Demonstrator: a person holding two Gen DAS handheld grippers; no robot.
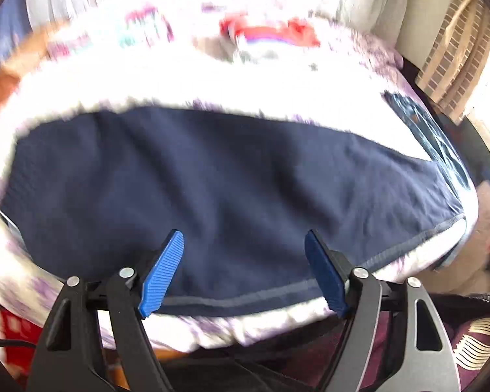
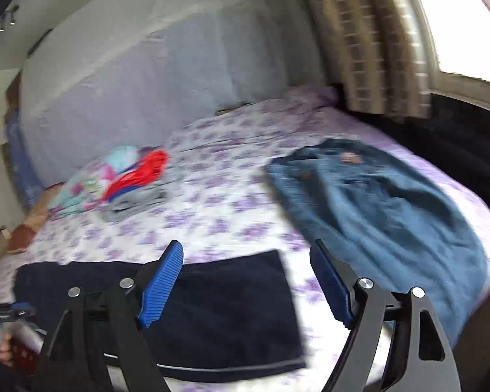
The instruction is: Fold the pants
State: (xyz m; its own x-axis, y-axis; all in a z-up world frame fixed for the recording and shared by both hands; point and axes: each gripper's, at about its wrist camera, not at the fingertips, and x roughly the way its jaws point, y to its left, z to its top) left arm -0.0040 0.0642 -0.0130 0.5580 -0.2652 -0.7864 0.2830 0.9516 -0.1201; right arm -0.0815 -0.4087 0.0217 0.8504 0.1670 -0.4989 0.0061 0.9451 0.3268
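No writing was legible. Only the right wrist view showed jeans (image 2: pixel 385 209) (right of frame) beside navy pants (image 2: pixel 232 310); both grippers' fingers (image 1: pixel 161 274) (image 2: pixel 161 285) gaped, empty.

A home bedroom. A bed (image 2: pixel 219 209) with a purple-flowered sheet fills the room, set against a pale wall (image 2: pixel 147 75). A checked curtain (image 2: pixel 369 42) hangs by a bright window (image 2: pixel 467 23) beyond the bed's far right corner; clothes (image 2: pixel 127 176) lie piled near its far left edge.
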